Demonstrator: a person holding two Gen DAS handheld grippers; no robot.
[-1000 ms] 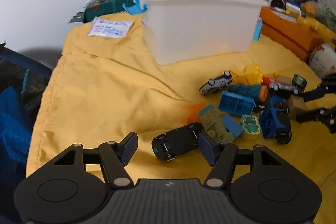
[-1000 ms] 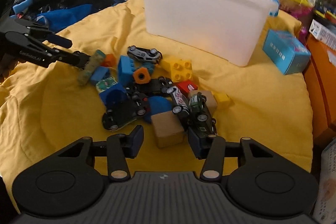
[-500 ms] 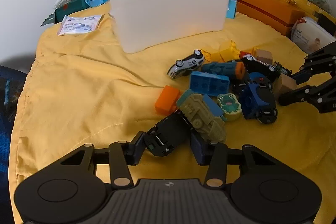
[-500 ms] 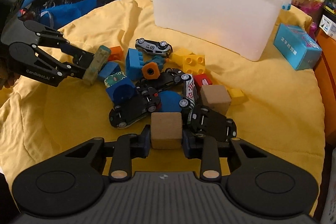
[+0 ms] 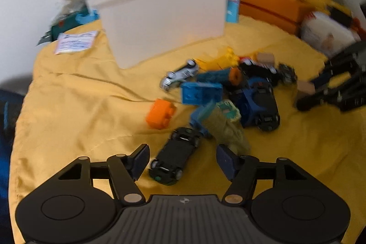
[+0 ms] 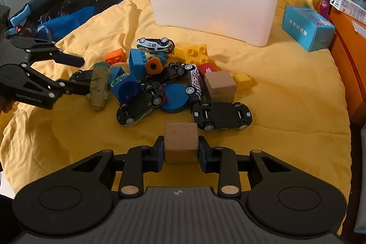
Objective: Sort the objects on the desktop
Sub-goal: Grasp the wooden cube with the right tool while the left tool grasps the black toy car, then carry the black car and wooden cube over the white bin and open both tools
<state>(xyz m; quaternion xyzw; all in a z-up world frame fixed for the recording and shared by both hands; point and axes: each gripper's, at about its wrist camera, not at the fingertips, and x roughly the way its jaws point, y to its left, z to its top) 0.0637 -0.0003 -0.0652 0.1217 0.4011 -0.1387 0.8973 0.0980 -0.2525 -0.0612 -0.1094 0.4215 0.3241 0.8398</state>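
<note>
Your right claw [image 6: 181,150] is closed on a wooden cube [image 6: 181,143], one pad flat against each side, with the cube's front half sticking out past the fingertips. Directly ahead of it, upside down on the yellow cloth [image 6: 286,93], lies a black toy car [image 6: 223,115], and just beyond that a second wooden block [image 6: 219,86] sits among the heap of bricks and cars. A blue disc [image 6: 175,98] lies ahead and a little left of the cube, against another overturned black car [image 6: 140,108]. Farther ahead stands the white bin [image 6: 212,4], well apart from the heap, and off to the right of it lies a teal box [image 6: 307,28].

Your left claw [image 5: 182,160] stands wide open and grips nothing. Between its fingers, nearer the left one, rests an overturned black racer [image 5: 175,158]; neither pad touches it in the left wrist view. An olive-green toy vehicle [image 5: 225,130] lies just ahead of the right finger, tilted against the heap; that view is too blurred to tell whether it touches the pad. An orange brick [image 5: 160,113] sits on its own ahead and slightly left, and a silver car [image 5: 179,78] lies beyond it, near the bin.
</note>
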